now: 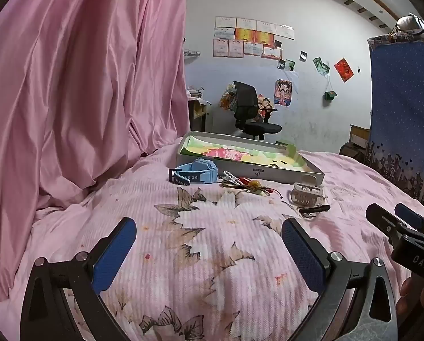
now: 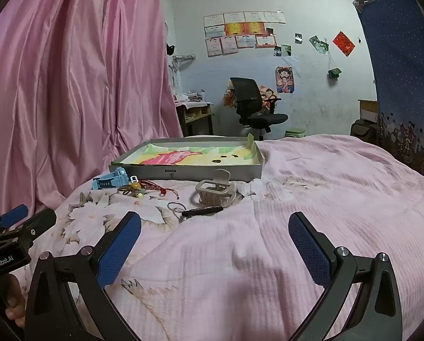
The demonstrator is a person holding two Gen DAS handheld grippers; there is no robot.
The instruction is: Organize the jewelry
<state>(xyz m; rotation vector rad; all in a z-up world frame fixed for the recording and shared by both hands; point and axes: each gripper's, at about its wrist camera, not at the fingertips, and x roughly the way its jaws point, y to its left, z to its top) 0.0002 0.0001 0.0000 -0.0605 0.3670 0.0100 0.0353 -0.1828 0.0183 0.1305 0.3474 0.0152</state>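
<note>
A shallow grey box with a colourful paper lining lies on the pink floral bedspread. In front of it lie a blue watch, a beaded cord bracelet, a pale hair claw clip and a black clip with rings. My left gripper is open and empty, short of the items. My right gripper is open and empty, just short of the black clip. Each gripper shows at the edge of the other's view.
A pink curtain hangs at the left of the bed. A blue patterned curtain hangs at the right. A black office chair and a desk stand beyond the bed by the wall.
</note>
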